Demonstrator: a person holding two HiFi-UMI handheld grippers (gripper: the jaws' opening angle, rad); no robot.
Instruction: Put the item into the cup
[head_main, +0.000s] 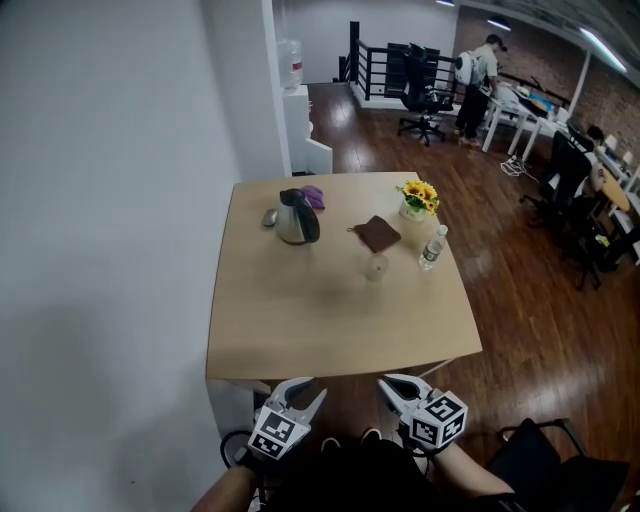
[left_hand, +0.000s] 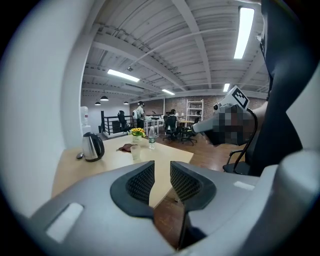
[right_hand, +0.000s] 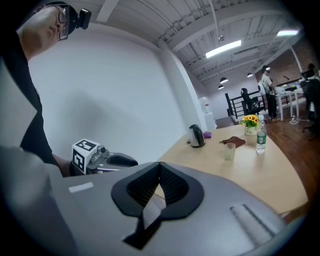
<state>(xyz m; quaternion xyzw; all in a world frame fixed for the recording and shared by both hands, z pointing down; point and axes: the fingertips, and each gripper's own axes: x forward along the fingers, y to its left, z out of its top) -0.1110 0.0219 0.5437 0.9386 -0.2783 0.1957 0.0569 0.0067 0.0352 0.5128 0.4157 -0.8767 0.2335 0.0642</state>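
A translucent cup (head_main: 375, 266) (left_hand: 135, 151) (right_hand: 229, 150) stands upright near the middle of the wooden table (head_main: 300, 330). Behind it lies a brown folded cloth (head_main: 377, 233). A small grey object (head_main: 270, 217) and a purple thing (head_main: 313, 197) lie by the steel kettle (head_main: 297, 216). Both grippers hang below the table's near edge, well short of the cup. My left gripper (head_main: 308, 390) (left_hand: 162, 162) is open with nothing between its pads. My right gripper (head_main: 388, 385) (right_hand: 160, 164) is shut, tips touching, and holds nothing.
A pot of yellow flowers (head_main: 419, 198) and a water bottle (head_main: 432, 248) stand at the table's right side. A white wall runs along the left. Office chairs, desks and a person (head_main: 480, 85) are far behind on the wooden floor.
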